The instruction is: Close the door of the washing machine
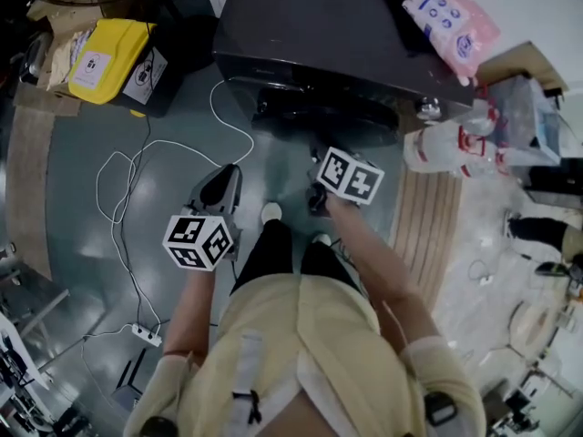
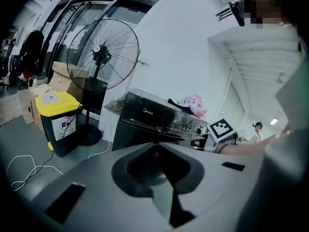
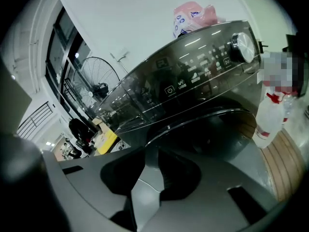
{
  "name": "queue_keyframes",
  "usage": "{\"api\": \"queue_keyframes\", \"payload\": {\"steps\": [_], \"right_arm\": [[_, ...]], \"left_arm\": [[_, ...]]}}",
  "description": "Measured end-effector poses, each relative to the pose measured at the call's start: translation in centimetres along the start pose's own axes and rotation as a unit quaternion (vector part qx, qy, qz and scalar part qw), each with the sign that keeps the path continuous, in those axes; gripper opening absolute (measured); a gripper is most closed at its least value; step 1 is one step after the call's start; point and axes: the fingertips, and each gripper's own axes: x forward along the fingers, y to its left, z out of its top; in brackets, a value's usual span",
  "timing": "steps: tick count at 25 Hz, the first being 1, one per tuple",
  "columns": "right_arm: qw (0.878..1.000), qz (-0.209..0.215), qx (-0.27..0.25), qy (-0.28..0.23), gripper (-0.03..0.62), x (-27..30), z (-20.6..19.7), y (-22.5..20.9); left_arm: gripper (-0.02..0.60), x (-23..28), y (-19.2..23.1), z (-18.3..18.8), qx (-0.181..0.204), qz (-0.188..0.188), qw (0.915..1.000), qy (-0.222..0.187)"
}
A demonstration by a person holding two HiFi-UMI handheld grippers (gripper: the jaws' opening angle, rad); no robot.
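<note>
While the left gripper [image 1: 221, 182] and right gripper [image 1: 317, 198] have jaws together, empty, open floor [image 1: 273, 167] lies before the door [image 3: 207, 137].

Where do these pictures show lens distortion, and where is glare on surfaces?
Both gripper views: strong fisheye, black corners. Right gripper view: the washing machine bulges, light streaks glint on its panel. Head view: pale glare on the floor.

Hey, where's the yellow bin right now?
The yellow bin is at the head view's upper left, left of the washing machine; the left gripper view shows it beside the fan.
</note>
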Motion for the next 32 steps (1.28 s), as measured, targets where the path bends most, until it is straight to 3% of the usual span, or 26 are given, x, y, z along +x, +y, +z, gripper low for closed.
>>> {"api": "queue_keyframes", "payload": {"steps": [3, 9, 16, 25, 32], "right_arm": [[1.000, 0.011, -0.007, -0.008, 0.083, -2.0, 0.2, -0.4], [0.999, 0.028, -0.030, -0.012, 0.083, -5.9, -0.2, -1.6], [0.997, 0.045, -0.051, -0.031, 0.076, -9.9, -0.2, -2.8], [0.994, 0.072, -0.061, -0.053, 0.006, -14.3, -0.1, -3.2], [0.992, 0.079, -0.084, -0.054, 0.004, -15.3, 0.1, -3.5]], "left_arm": [[0.030, 0.7, -1.1, -0.3, -0.023, -0.012, 0.9997, -0.001], [0.031, 1.6, -3.9, -0.7, -0.107, -0.044, 0.9932, -0.012], [0.030, 2.3, -6.6, -0.7, -0.159, -0.074, 0.9843, -0.017], [0.029, 1.5, -8.9, -1.4, -0.120, -0.056, 0.9912, -0.003], [0.029, 0.9, -9.0, -1.4, -0.127, -0.033, 0.9913, -0.008]]}}
